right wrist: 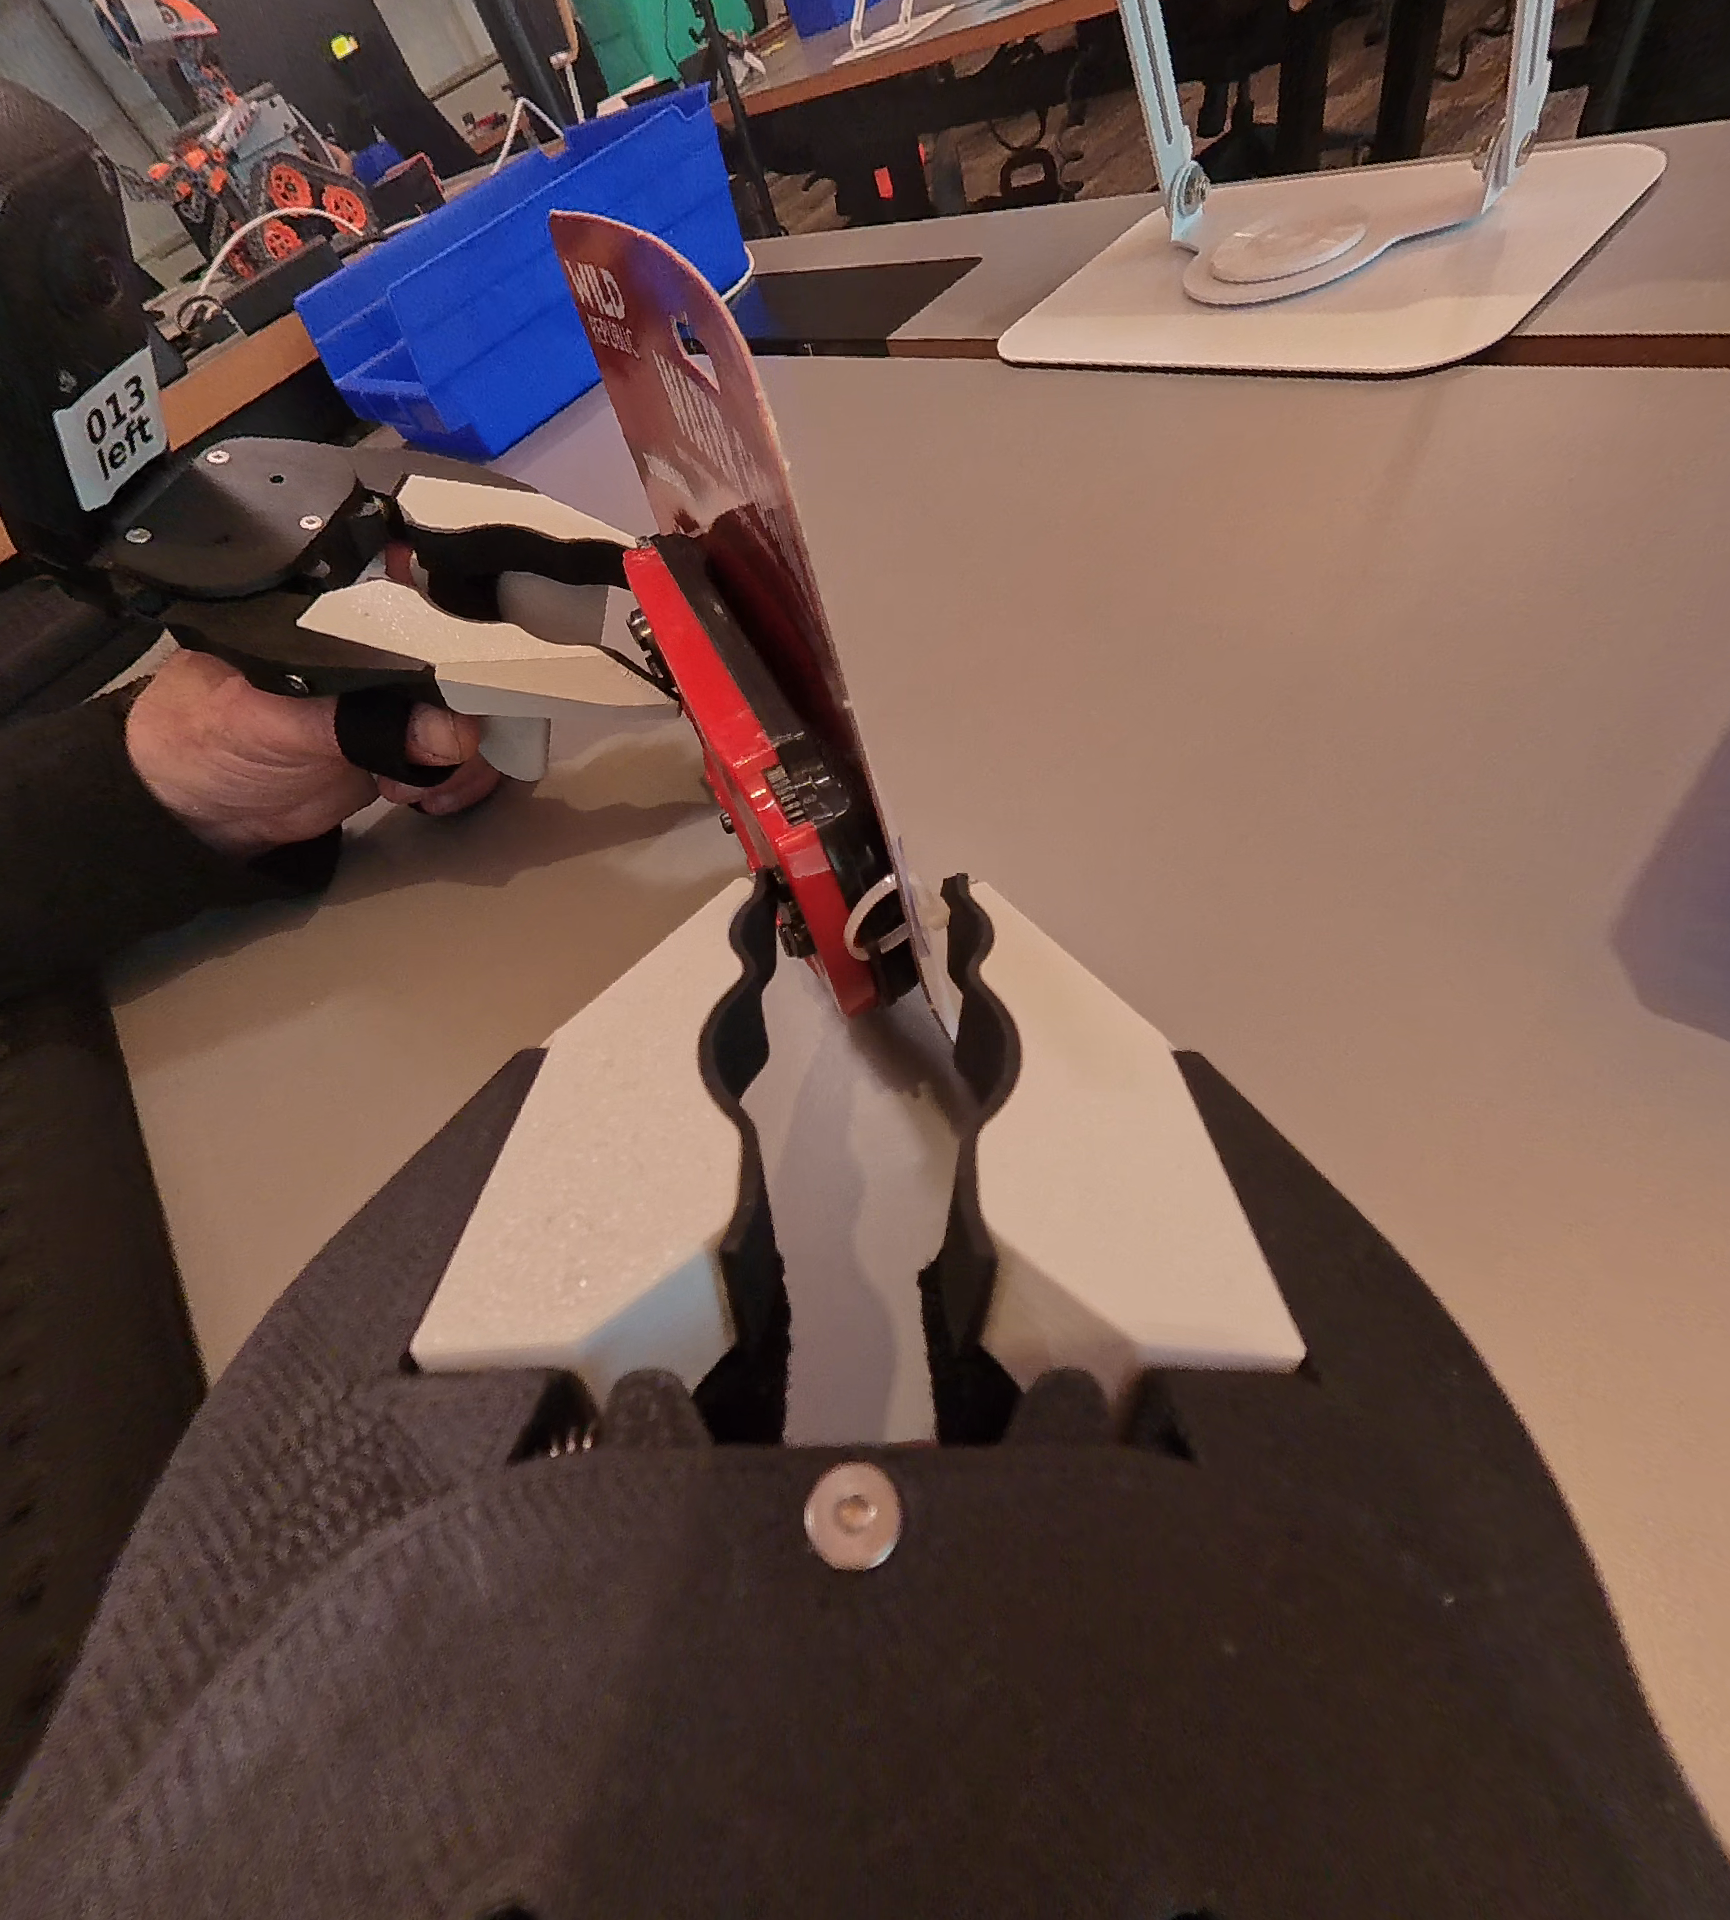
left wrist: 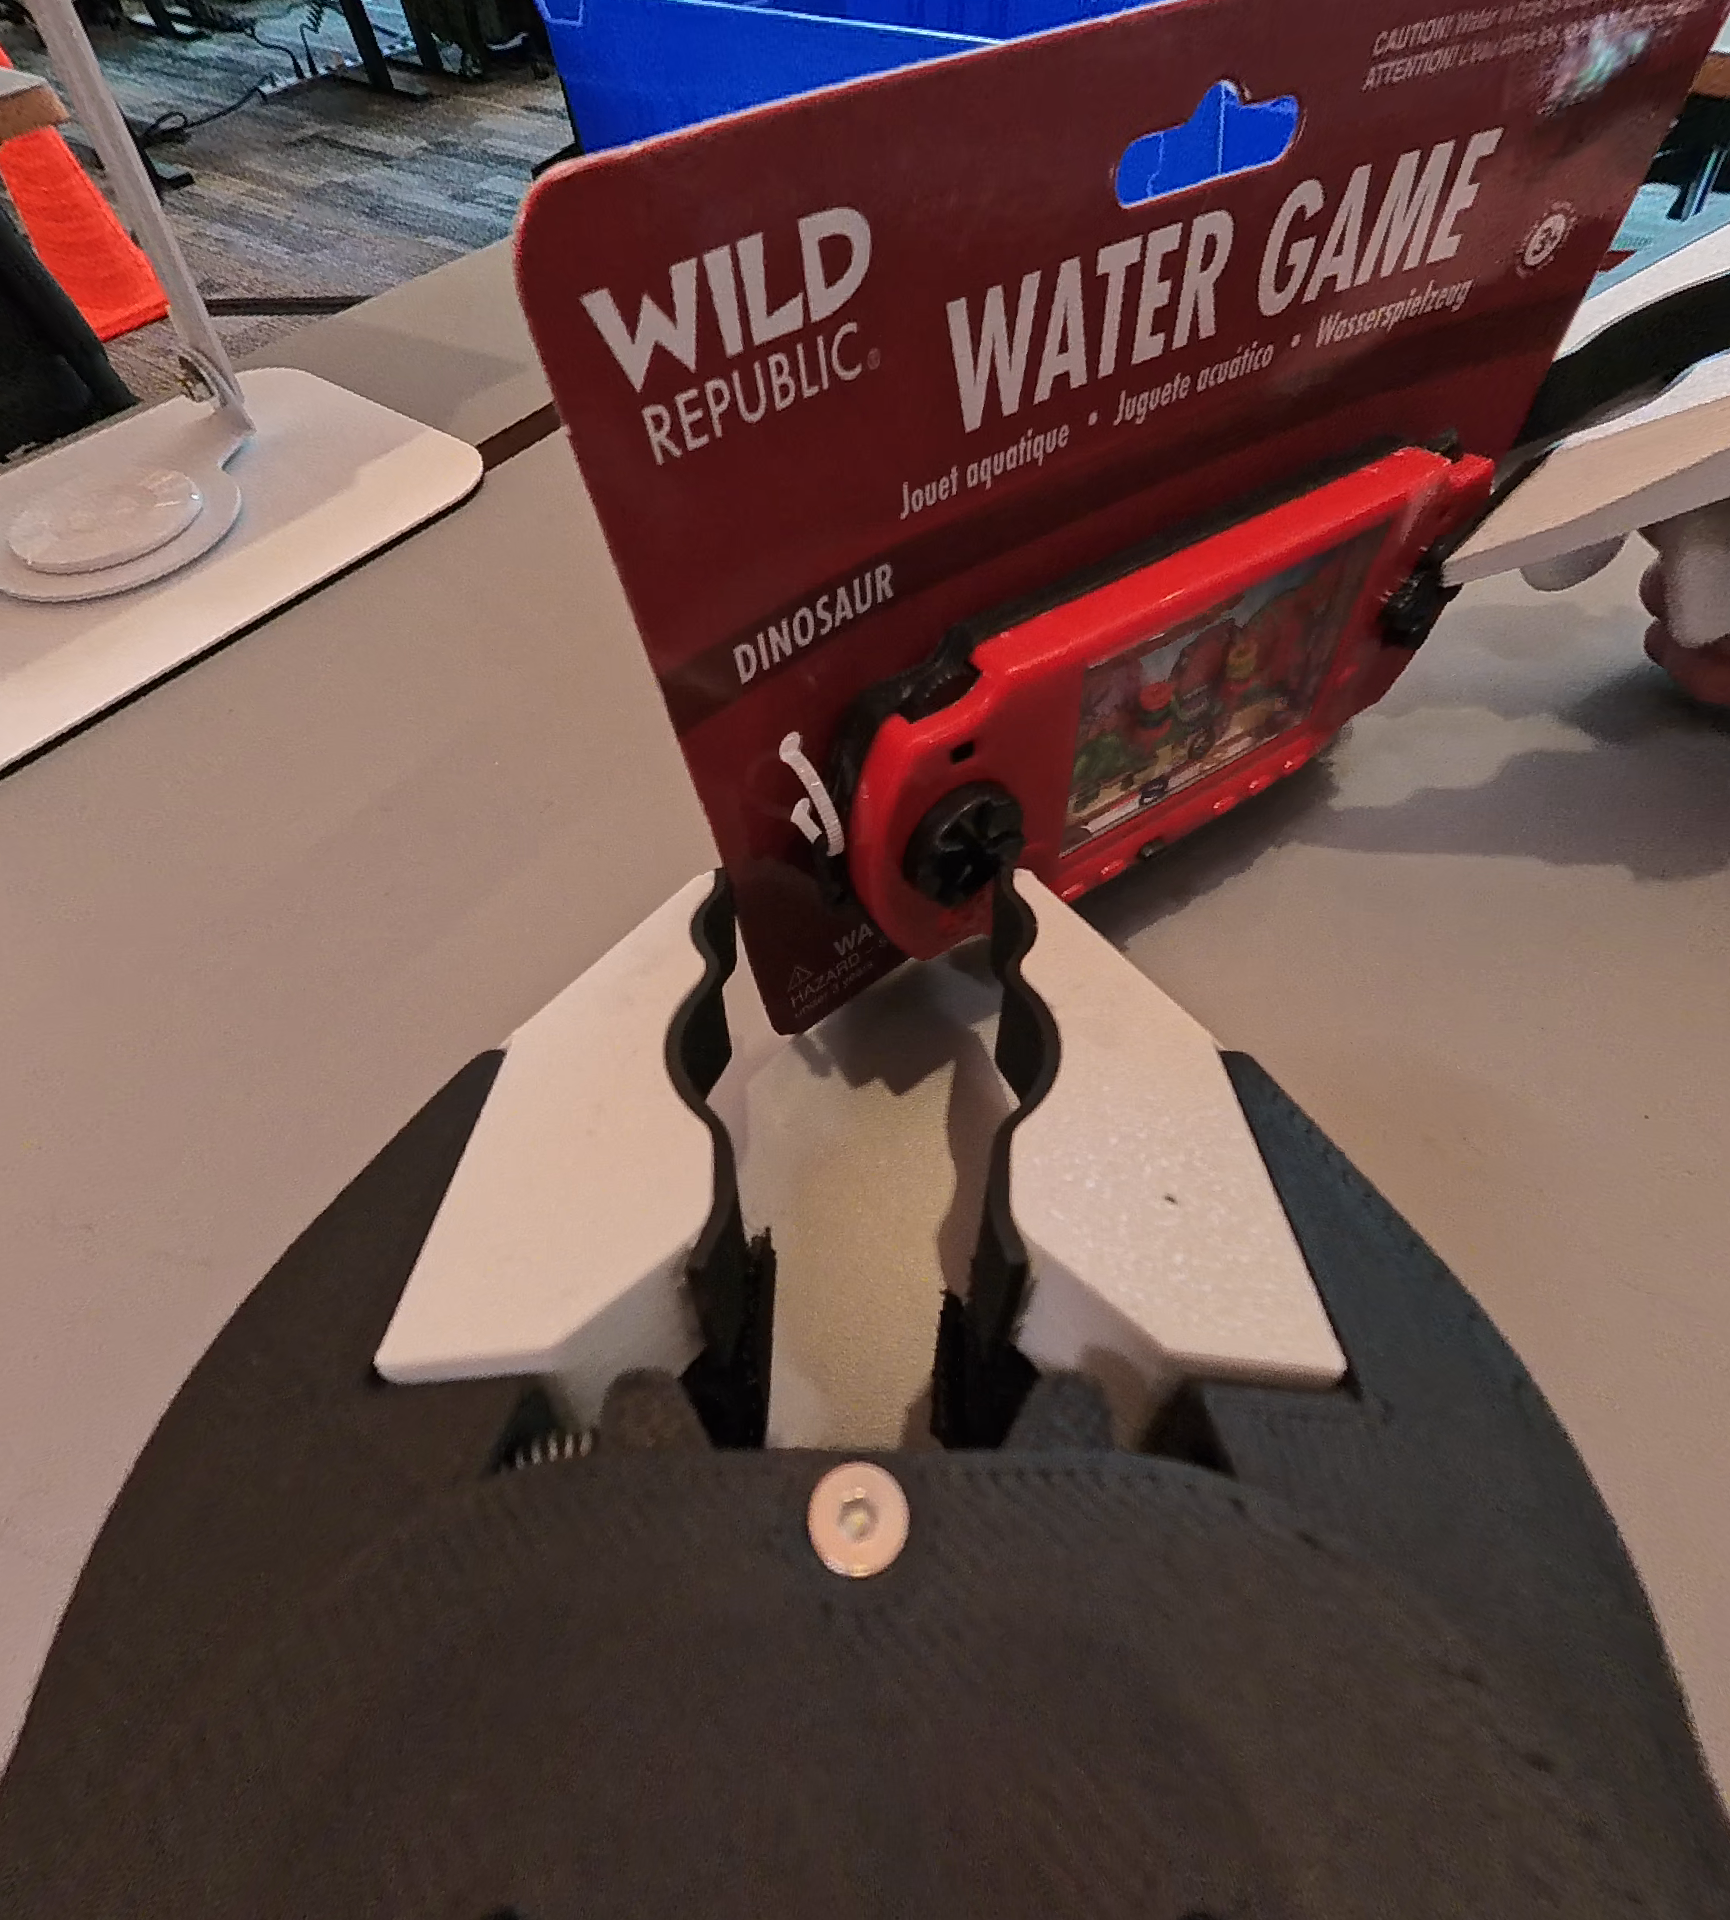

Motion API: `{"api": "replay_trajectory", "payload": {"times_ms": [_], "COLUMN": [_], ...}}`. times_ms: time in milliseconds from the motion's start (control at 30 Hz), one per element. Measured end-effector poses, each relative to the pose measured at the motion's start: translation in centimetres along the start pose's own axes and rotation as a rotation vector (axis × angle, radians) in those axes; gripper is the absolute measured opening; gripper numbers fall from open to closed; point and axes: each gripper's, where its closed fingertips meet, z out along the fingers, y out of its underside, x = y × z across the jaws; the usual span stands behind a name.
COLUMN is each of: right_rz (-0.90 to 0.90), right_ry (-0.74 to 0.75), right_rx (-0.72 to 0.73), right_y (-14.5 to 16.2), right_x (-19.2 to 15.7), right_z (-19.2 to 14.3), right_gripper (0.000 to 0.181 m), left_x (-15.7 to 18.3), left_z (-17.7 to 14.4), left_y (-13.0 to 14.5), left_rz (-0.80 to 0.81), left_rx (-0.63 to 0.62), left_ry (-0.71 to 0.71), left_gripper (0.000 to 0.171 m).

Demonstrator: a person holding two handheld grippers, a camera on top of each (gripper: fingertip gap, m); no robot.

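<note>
A red handheld water-game toy (left wrist: pixel 1027 707) is zip-tied to a dark red printed card (left wrist: pixel 788 499), and the pack stands tilted above the grey table (left wrist: pixel 321 987). My left gripper (left wrist: pixel 866 894) is shut on the pack's lower left corner, with one finger behind the card and one on the toy's black dial. My right gripper (right wrist: pixel 856 894) is shut on the toy's other end (right wrist: pixel 840 914), near a white zip tie. Each gripper shows in the other's view: the right (left wrist: pixel 1463 540) at the toy's right end, the left (right wrist: pixel 648 613) clamping the toy (right wrist: pixel 736 727).
A white stand base (left wrist: pixel 165 561) lies on the table's far side and also shows in the right wrist view (right wrist: pixel 1360 260). A blue bin (right wrist: pixel 528 312) stands behind the pack. An orange cone (left wrist: pixel 71 229) is on the floor. A person's hand (right wrist: pixel 248 758) holds the left gripper.
</note>
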Motion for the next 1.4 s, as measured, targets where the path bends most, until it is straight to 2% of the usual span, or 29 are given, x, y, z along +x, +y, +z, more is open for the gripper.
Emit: {"api": "replay_trajectory", "payload": {"times_ms": [267, 900, 1200, 1400], "right_rz": [0.011, 0.018, -0.035, -0.023], "right_ry": [0.003, -0.003, 0.018, 0.02], "right_rx": [0.014, 0.018, 0.002, 0.001], "right_y": [-0.08, -0.08, 0.01, -0.11], "right_x": [0.09, 0.08, -0.2, -0.03], "right_z": [0.1, 0.07, 0.4, 0.53], "right_gripper": [0.037, 0.036, 0.035, 0.033], "left_x": [-0.03, 0.01, -0.38, -0.82], "left_z": [-0.03, -0.1, 0.03, 0.58], "left_y": [0.02, 0.05, -0.27, -0.68], "left_rz": [0.002, -0.003, -0.09, -0.134], "left_rx": [-0.001, 0.0, -0.011, -0.036], "left_ry": [0.0, 0.008, 0.046, 0.056], "left_gripper": [0.047, 0.048, 0.05, 0.045]}}
